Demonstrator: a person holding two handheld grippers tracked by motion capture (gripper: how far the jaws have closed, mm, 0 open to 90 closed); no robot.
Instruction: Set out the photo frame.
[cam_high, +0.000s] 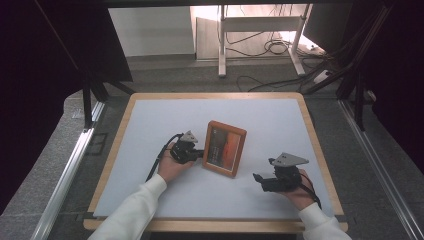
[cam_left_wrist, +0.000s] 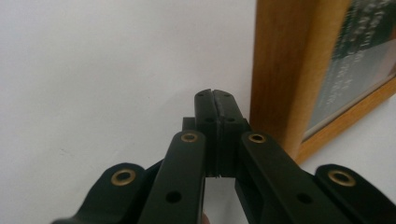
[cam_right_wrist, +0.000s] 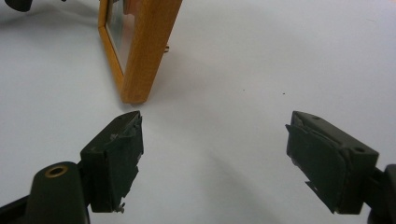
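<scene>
Now, picture frame: standing upright mid-table on the white mat
Left gripper: jaws pressed together, empty, tips just beside the frame's left edge
Right gripper: jaws spread wide, empty, near its right corner
Risk: a nudge from either side could topple the frame

Obstacle: upright picture frame, frame centre. Free room: bare white table across upper frame, lower middle, right edge.
</scene>
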